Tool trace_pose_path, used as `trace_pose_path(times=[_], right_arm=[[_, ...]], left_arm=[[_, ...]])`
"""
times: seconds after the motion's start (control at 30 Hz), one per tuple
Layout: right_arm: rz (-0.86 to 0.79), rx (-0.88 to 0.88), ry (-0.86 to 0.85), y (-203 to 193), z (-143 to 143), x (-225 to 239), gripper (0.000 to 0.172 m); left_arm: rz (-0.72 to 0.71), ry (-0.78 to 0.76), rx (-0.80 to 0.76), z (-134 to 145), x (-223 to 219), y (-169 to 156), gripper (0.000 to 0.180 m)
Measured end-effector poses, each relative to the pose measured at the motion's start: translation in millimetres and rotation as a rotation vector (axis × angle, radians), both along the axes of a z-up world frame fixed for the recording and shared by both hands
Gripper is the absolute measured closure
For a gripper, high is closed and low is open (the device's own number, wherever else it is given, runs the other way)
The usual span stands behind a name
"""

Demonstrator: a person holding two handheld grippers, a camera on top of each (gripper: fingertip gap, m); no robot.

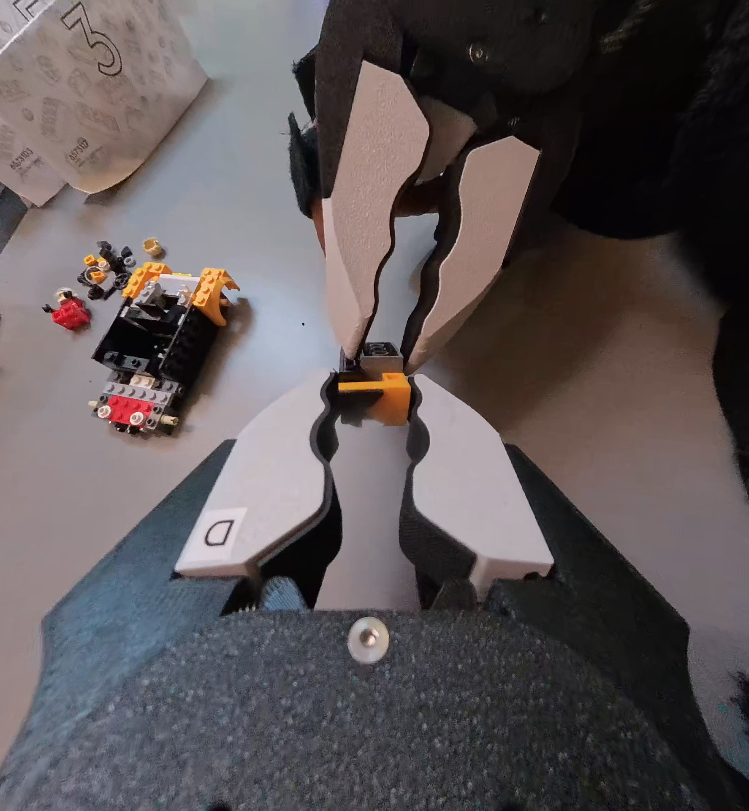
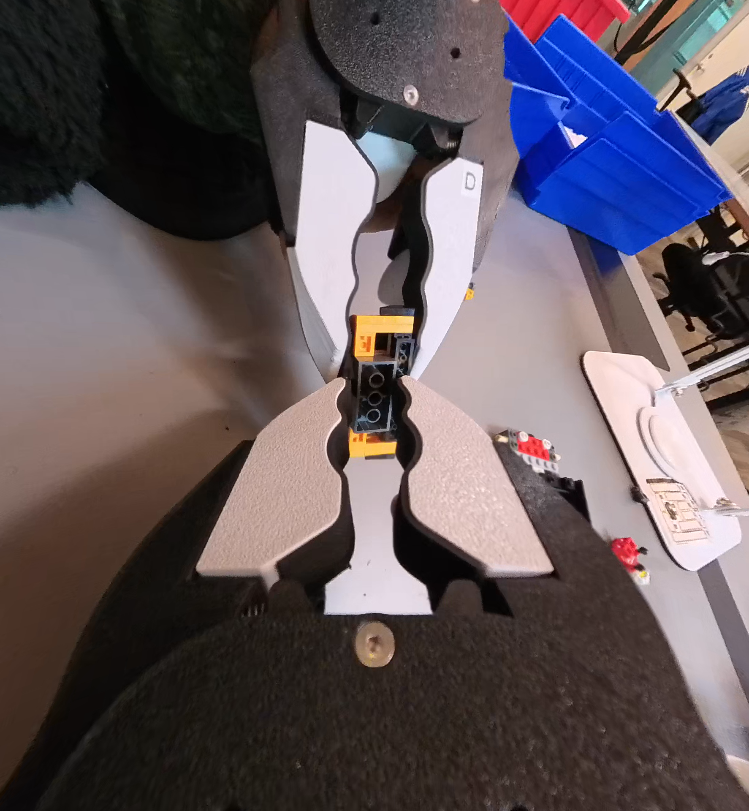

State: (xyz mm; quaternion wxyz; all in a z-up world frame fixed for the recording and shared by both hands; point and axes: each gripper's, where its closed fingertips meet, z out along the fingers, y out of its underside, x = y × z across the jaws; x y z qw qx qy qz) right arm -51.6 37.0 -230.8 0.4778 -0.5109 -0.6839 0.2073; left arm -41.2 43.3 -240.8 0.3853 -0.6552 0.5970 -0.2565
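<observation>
A small brick assembly sits just above the grey table between both grippers. My left gripper is shut on its orange L-shaped piece, which has black parts beside it. My right gripper comes in from the opposite side and is shut on a black brick that meets the orange piece. In the right wrist view my right gripper pinches the black brick, whose hollow underside faces the camera. The left gripper holds the orange piece behind it.
A partly built black, orange and red brick vehicle lies to the left, with loose small parts and a red figure. White paper bags stand behind. Blue bins and a white board line the table edge. A dark fuzzy sleeve is close. My two grippers' fingertips are within a few centimetres of each other. Both grippers' tips are roughly 25 centimeters from the red figure.
</observation>
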Motion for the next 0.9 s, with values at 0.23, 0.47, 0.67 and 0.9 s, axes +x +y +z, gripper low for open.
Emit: trace_pose_path(times=[0.23, 0.47, 0.67, 0.9], right_arm=[[0.028, -0.014, 0.009, -4, -5, -1, 0.156], [0.04, 0.027, -0.016, -8, -9, 1, 0.156], [0.115, 0.102, 0.055, -27, 8, -4, 0.157], [0.114, -0.304, -0.064, -9, -10, 29, 0.156]], left_arm=[[-0.001, 0.004, -0.141, -14, -1, -2, 0.152], [-0.002, 0.002, -0.24, -23, 0, -7, 0.151], [0.059, -0.029, -0.423, -28, -13, -3, 0.152], [0.115, -0.118, -0.478, -17, -17, 8, 0.152]])
